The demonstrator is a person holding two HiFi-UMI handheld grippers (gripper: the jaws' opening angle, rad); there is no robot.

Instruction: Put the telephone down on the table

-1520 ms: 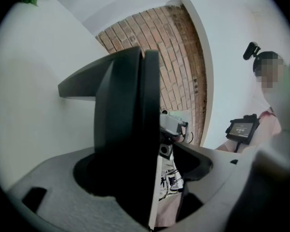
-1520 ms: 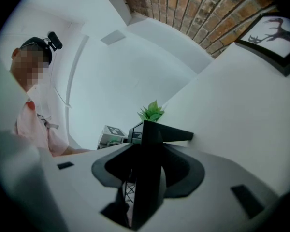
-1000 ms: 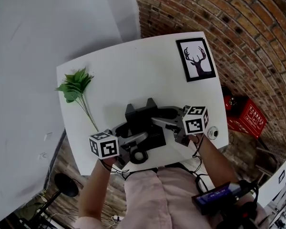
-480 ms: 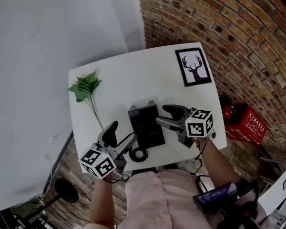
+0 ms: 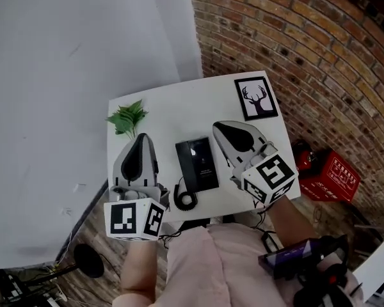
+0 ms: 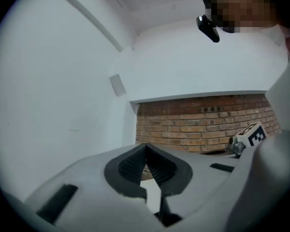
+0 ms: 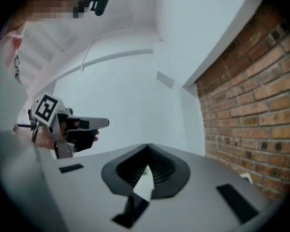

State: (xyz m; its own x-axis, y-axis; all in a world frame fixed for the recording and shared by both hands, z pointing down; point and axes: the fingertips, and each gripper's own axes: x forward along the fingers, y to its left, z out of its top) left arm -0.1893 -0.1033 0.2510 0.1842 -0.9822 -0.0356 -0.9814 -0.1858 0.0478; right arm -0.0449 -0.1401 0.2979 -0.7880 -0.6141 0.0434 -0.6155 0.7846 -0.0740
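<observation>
Head view: your telephone (image 5: 197, 164) lies flat at the middle of the white table (image 5: 173, 107), with its cord (image 5: 184, 199) coiled at the near end.
Left claw (image 5: 143, 139): pressed together, empty, hovering left of the telephone.
Right claw (image 5: 223, 128): pressed together, empty, hovering right of it.
Far right: deer picture (image 5: 256, 98).
Far left: green sprig (image 5: 129, 117).

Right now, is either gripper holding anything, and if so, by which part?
Nothing is held. The left gripper and the right gripper are both shut and empty; the telephone lies free on the table.
</observation>
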